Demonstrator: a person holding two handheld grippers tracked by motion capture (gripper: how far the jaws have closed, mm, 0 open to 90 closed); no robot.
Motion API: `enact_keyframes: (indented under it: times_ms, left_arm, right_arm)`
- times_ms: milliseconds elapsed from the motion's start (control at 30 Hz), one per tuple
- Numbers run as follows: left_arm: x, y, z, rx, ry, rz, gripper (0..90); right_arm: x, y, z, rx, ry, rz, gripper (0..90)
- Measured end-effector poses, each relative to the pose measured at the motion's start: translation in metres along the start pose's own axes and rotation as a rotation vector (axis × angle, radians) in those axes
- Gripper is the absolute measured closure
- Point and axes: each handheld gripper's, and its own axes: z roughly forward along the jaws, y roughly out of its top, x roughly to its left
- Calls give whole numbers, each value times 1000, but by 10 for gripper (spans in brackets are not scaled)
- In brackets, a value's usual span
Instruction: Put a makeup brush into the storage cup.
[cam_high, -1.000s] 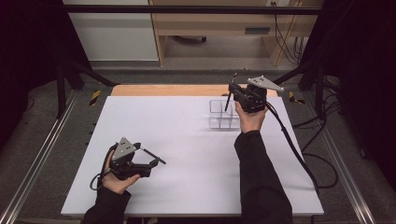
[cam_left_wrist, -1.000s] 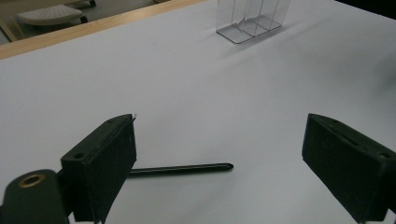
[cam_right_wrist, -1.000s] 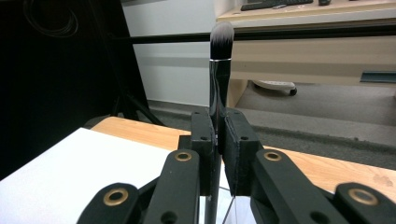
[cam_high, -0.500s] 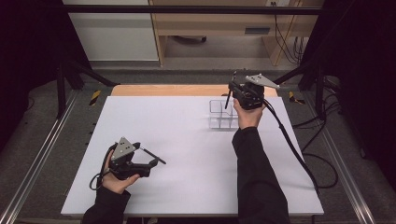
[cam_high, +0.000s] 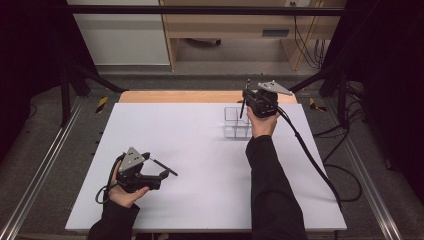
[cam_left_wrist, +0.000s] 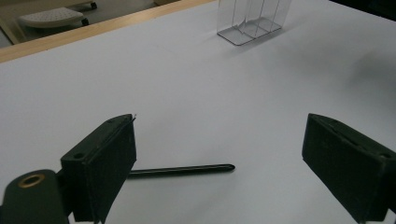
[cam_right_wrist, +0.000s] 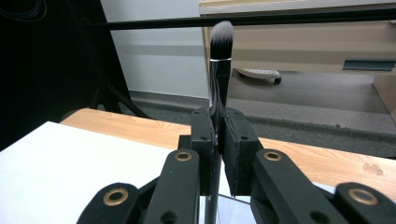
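Note:
My right gripper (cam_high: 246, 98) hangs over the far right of the white board, shut on a makeup brush (cam_high: 242, 110). The brush (cam_right_wrist: 219, 60) stands upright between the pressed pads (cam_right_wrist: 205, 140), its grey-white bristles up and its handle pointing down. Right below it stands a clear divided organizer (cam_high: 235, 124), also seen far off from the left gripper (cam_left_wrist: 252, 21). My left gripper (cam_high: 157, 167) rests on the board near the front left, open (cam_left_wrist: 222, 135). A thin black stick (cam_left_wrist: 182, 170) lies flat on the board beside its left jaw, untouched by the pads; it also appears from above (cam_high: 164, 167).
The white board (cam_high: 200, 165) lies on a wooden table whose bare strip (cam_high: 170, 96) runs along the far edge. A cable (cam_high: 310, 155) trails from the right gripper over the board's right side. Metal rails flank the table; a cabinet stands behind.
The right gripper has shifted slightly left and down with the brush still in it, staying over the organizer. The left gripper and the black stick have not moved.

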Motion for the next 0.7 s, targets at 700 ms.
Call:
enact_keyframes:
  times_ms: [700]
  left_arm:
    - [0, 0, 0, -5, 2, 2, 94]
  right_arm:
    - [-5, -14, 7, 29, -5, 16, 840]
